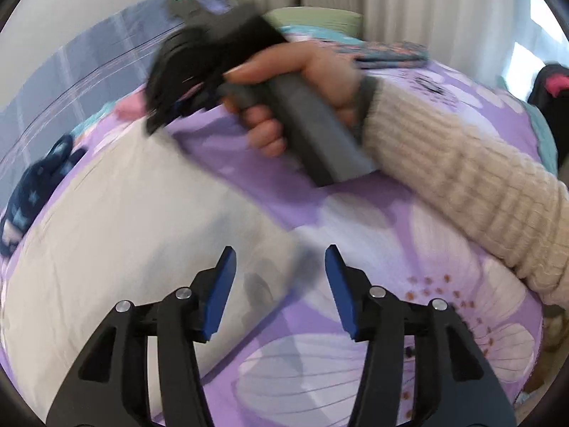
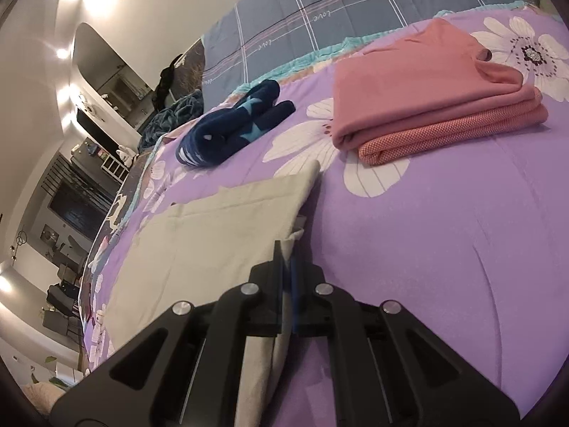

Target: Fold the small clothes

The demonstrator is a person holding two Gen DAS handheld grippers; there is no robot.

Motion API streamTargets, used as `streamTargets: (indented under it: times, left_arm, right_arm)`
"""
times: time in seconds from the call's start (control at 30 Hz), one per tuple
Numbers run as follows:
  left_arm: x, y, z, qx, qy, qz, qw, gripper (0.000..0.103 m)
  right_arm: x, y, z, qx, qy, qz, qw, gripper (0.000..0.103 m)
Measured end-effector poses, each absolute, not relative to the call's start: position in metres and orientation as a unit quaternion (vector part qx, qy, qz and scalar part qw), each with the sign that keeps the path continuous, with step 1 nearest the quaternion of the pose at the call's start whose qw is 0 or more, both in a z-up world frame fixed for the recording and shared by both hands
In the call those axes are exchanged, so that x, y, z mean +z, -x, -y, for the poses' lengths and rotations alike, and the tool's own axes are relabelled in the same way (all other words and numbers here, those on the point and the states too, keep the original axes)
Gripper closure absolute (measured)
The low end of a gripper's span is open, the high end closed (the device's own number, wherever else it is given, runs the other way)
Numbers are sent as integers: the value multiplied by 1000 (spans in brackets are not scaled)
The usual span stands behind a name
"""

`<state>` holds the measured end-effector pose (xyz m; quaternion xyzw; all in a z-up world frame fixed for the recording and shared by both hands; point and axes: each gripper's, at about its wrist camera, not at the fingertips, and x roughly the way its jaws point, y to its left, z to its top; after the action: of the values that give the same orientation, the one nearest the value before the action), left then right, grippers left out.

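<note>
A cream cloth point(image 1: 124, 231) lies flat on the purple flowered bedspread point(image 1: 355, 213). My left gripper point(image 1: 281, 252) is open just above the cloth's near right edge, with nothing between its blue pads point(image 1: 222, 284). In the right wrist view my right gripper point(image 2: 286, 249) is shut on an edge of the cream cloth point(image 2: 213, 235), lifting it slightly. The left wrist view shows that gripper point(image 1: 160, 121) blurred at the cloth's far corner, held by a hand point(image 1: 302, 71) in a cream knit sleeve point(image 1: 462, 185).
A folded pink stack point(image 2: 419, 85) lies to the right beyond the cloth. A rolled navy garment with blue stars point(image 2: 231, 128) lies at the bed's far left. A grey plaid blanket point(image 2: 338, 7) covers the back. The bed edge point(image 2: 106, 242) drops off at left.
</note>
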<state>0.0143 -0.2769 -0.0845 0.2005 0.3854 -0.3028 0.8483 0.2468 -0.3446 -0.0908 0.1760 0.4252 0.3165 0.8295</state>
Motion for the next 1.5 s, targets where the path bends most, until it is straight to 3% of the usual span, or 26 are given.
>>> streamTargets:
  times: [0.1, 0.13, 0.17, 0.23, 0.27, 0.6, 0.73, 0.87, 0.9, 1.0, 1.13, 1.17, 1.2, 1.3, 1.5]
  left_arm:
    - [-91, -16, 292, -288, -246, -374, 847, 51]
    - [-93, -19, 294, -289, -245, -381, 844, 57]
    - [-95, -23, 293, -288, -238, -391, 841, 71]
    - [-96, -32, 288, -286, -216, -414, 837, 90]
    - [-96, -35, 285, -283, -210, -421, 836, 96]
    - [-94, -39, 281, -306, -182, -419, 835, 99]
    - [-101, -34, 286, -312, -192, -420, 830, 99]
    - [-101, -35, 284, -315, -185, -422, 830, 99]
    - [-101, -35, 284, -316, -184, -422, 830, 99]
    - [-101, -34, 282, -319, -182, -420, 830, 99]
    - [-101, -35, 279, -324, -178, -419, 829, 99]
    - [-101, -35, 280, -325, -179, -419, 829, 99]
    - [-101, -35, 280, -327, -181, -418, 828, 99]
    - [-101, -35, 279, -334, -181, -416, 826, 99]
    - [-101, -33, 277, -352, -178, -412, 821, 99]
  right_arm:
    - [-101, -251, 347, 313, -186, -437, 822, 100]
    - [-104, -251, 348, 312, -189, -440, 820, 100]
    - [-106, -252, 349, 313, -193, -442, 818, 100]
    - [-105, -252, 350, 316, -195, -440, 818, 100]
    - [-105, -252, 350, 316, -195, -438, 819, 100]
    - [-78, -245, 344, 304, -179, -387, 852, 101]
    - [-109, -264, 345, 266, -175, -437, 841, 101]
    - [-103, -261, 359, 282, -208, -426, 834, 99]
    - [-102, -260, 362, 278, -213, -423, 836, 96]
    - [-103, -260, 373, 310, -253, -427, 811, 61]
    - [-100, -259, 370, 344, -257, -433, 793, 40]
    - [-100, -260, 364, 351, -248, -436, 791, 39]
    - [-101, -260, 353, 342, -217, -438, 802, 39]
    - [-95, -257, 330, 283, -138, -424, 850, 100]
    - [-53, -231, 340, 299, -152, -344, 877, 101]
